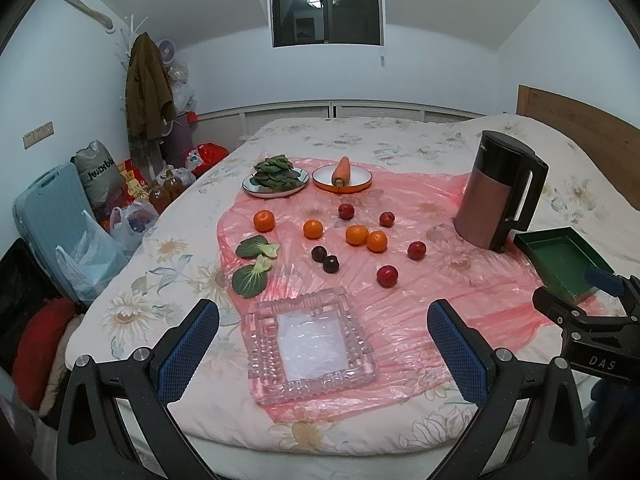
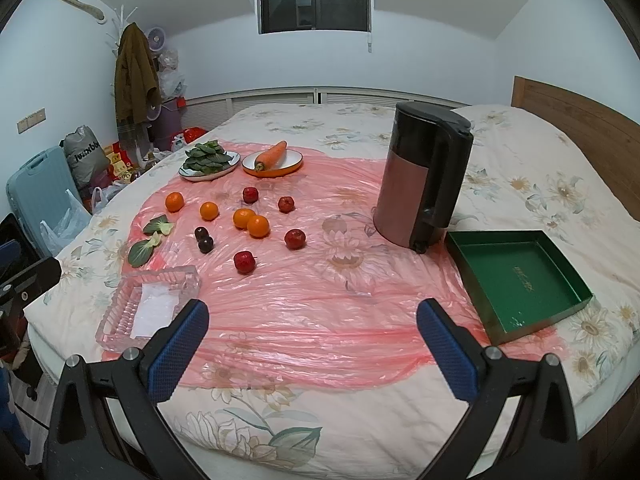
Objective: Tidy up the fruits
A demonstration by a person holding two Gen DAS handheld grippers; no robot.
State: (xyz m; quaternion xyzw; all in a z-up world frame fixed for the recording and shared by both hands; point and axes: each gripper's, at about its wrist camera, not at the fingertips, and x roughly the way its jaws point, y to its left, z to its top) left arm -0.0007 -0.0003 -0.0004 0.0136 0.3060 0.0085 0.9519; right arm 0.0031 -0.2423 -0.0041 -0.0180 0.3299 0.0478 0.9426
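The glass tray sits at the near left edge of the pink plastic sheet, close to the bed's front edge. Behind the glass tray lie two bok choy leaves, then four oranges, two dark plums and four red plums, loose with gaps between them. Right of the glass tray the sheet is bare up to the green box, which bears unreadable gold lettering. The electric kettle stands just behind the box. The left gripper hovers over the glass tray, jaws wide apart, empty. The right gripper hangs over bare sheet, equally spread, empty; "DAS" shows on its body.
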